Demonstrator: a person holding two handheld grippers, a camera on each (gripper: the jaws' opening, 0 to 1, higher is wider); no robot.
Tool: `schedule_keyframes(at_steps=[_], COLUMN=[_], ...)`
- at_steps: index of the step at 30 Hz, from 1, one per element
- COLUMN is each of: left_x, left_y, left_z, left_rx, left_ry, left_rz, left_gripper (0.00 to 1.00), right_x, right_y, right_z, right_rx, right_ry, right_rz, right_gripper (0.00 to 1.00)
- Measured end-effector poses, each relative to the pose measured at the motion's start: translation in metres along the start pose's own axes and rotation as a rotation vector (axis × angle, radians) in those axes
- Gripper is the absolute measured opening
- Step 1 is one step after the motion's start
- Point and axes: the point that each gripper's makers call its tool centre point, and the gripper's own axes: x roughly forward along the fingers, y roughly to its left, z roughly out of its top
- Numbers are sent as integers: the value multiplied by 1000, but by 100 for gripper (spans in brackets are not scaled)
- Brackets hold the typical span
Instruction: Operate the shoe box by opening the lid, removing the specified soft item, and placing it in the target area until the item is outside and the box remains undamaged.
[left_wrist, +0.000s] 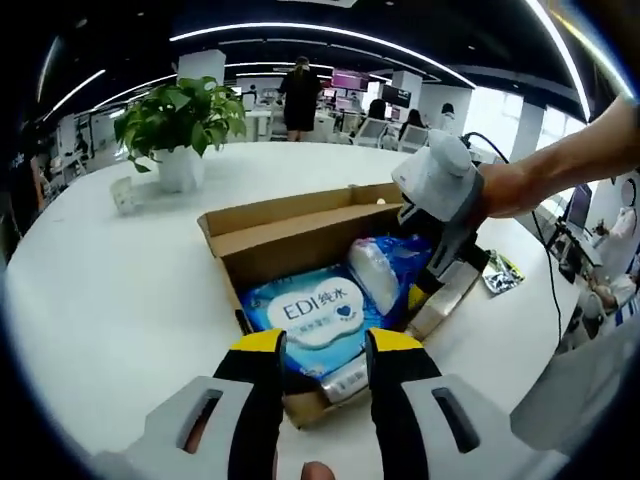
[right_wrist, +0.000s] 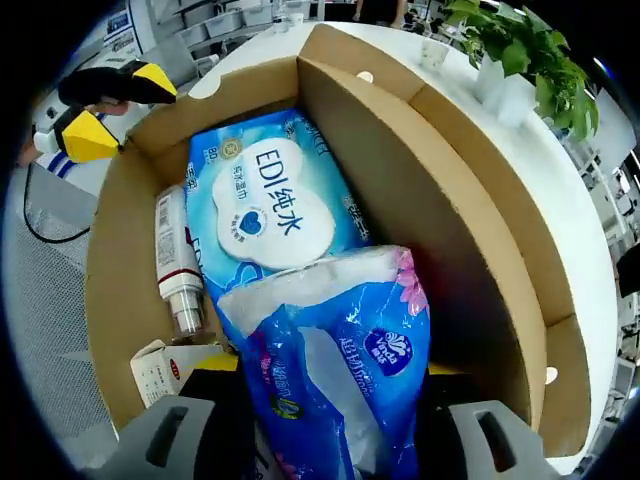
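My left gripper (left_wrist: 322, 345) hangs forward with its yellow-tipped jaws parted and nothing between them. My right gripper (left_wrist: 447, 258) reaches down from my bare forearm (left_wrist: 560, 160), jaws closed on something soft and blue.

A round white table (left_wrist: 120, 300) carries a leafy green plant in a white pot (left_wrist: 180, 130) at its far left with a small white cup (left_wrist: 124, 195) near it, a small dark packet (left_wrist: 502, 272) lies at the right, and people stand and sit among office desks (left_wrist: 300, 95) far behind.
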Motion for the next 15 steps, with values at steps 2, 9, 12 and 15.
schedule_keyframes(at_steps=[2, 9, 12, 15], left_x=[-1, -1, -1, 0], left_y=[1, 4, 1, -2], left_z=[0, -1, -1, -2], left_rx=[1, -16, -8, 7], left_ry=[-1, 0, 3, 7], left_rz=[4, 17, 15, 12], left_gripper=[31, 29, 28, 28], right_x=[-2, -15, -19, -24], right_y=[1, 7, 8, 9], right_z=[-1, 4, 2, 5], right_rx=[0, 38, 34, 32], right_ry=[2, -106, -121, -141], right_rz=[-1, -27, -32, -44], right_gripper=[62, 38, 35, 33])
